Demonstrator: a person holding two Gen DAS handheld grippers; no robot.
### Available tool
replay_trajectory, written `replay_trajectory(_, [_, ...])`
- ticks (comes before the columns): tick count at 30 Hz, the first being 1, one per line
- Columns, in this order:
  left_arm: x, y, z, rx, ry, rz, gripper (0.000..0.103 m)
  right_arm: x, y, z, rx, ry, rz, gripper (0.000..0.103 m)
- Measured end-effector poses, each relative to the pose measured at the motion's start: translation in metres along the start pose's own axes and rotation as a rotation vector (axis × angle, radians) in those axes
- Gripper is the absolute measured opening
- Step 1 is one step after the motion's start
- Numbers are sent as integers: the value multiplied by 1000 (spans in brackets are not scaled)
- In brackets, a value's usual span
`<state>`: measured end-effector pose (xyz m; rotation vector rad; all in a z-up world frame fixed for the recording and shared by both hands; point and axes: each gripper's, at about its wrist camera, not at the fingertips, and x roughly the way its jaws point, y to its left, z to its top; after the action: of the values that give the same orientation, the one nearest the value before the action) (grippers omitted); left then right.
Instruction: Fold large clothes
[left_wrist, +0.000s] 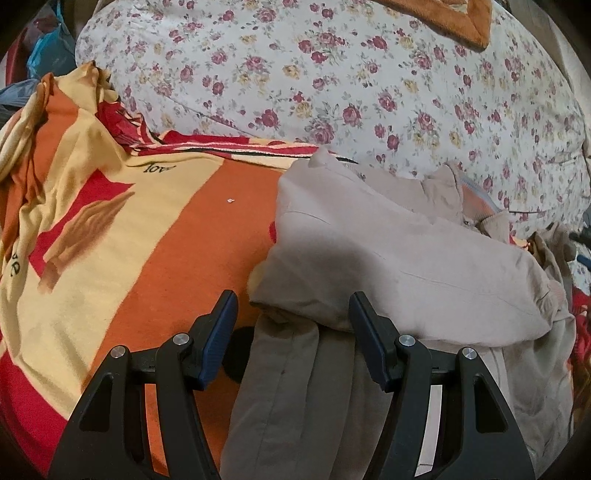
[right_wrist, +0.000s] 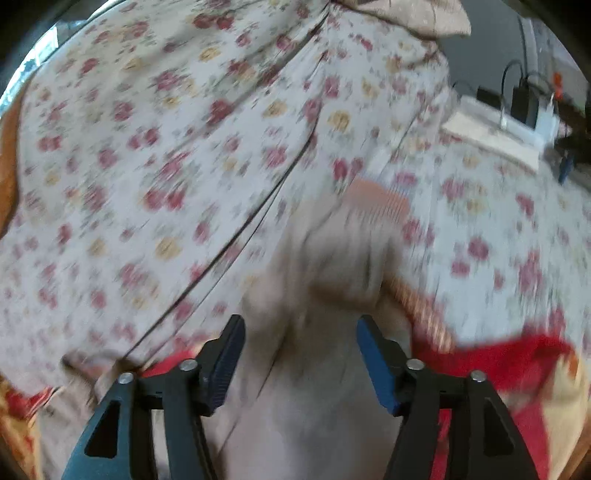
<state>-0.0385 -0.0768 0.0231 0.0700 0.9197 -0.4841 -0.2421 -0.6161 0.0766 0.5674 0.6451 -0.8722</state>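
Left wrist view shows the left gripper (left_wrist: 293, 314) with its jaws spread apart, pads pressing on nothing. A beige garment (left_wrist: 406, 258), folded over on itself, lies on an orange, yellow and red blanket (left_wrist: 147, 240); its near folded edge sits between and just beyond the fingertips, and a darker beige strip runs back under the gripper. Behind it lies a floral bedcover (left_wrist: 332, 74). Right wrist view is blurred: the right gripper (right_wrist: 301, 332) stands open over the same beige cloth, apparently gripping nothing, with red blanket to its right.
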Motion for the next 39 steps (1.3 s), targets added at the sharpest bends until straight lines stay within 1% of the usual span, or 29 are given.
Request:
replay_trajectory(1, [1,0,0,2,2,0,63,6,0,8,2,-20,-24,70])
replay_trajectory(2, [2,-1,1,3,4,0,63,12,1,15,1,-27,-37,72])
replay_trajectory(6, [8,-3,1,9,20,0,63,44,5,35,-17,-1,-86,72])
replay_trajectory(8, [11,-4,1,12,27,3,63,60,3,40,-7,14,-93,72])
replay_trajectory(9, [12,-4,0,14,29,4,63,68,1,42,-3,21,-90,70])
replay_trajectory(10, [13,-5,0,16,28,5,63,73,-1,43,0,25,-89,56])
replay_trajectory(11, [13,-5,0,18,26,8,63,80,-4,44,2,33,-85,37])
replay_trajectory(12, [14,-5,0,19,25,10,63,84,-7,44,3,44,-81,30])
replay_trajectory(14, [16,-6,1,22,25,16,63,88,-14,47,5,58,-62,9])
replay_trajectory(15, [16,-7,0,23,24,18,63,85,-19,48,7,54,-47,8])
replay_trajectory(16, [16,-7,0,23,23,18,63,81,-25,51,13,50,-18,4])
replay_trajectory(18, [15,-6,0,23,19,20,63,66,-38,57,46,31,59,3])
replay_trajectory(20, [14,-6,0,22,13,24,63,40,-49,60,60,1,158,3])
replay_trajectory(24, [7,-6,0,22,-21,33,63,-21,-56,62,5,-50,304,3])
replay_trajectory(25, [5,-6,1,21,-27,33,63,-46,-57,63,-22,-75,355,3])
replay_trajectory(29, [-2,-3,1,15,-62,33,63,-130,-44,57,-94,-174,462,3])
replay_trajectory(31, [-6,-2,0,11,-78,37,63,-173,-45,55,-109,-230,524,3])
replay_trajectory(34, [-13,0,-1,7,-111,41,63,-218,-38,49,-129,-287,611,3])
replay_trajectory(37, [-21,1,-2,10,-140,38,63,-258,-34,37,-166,-312,703,3])
replay_trajectory(39, [-28,1,-3,10,-159,22,63,-273,-25,33,-213,-300,750,3])
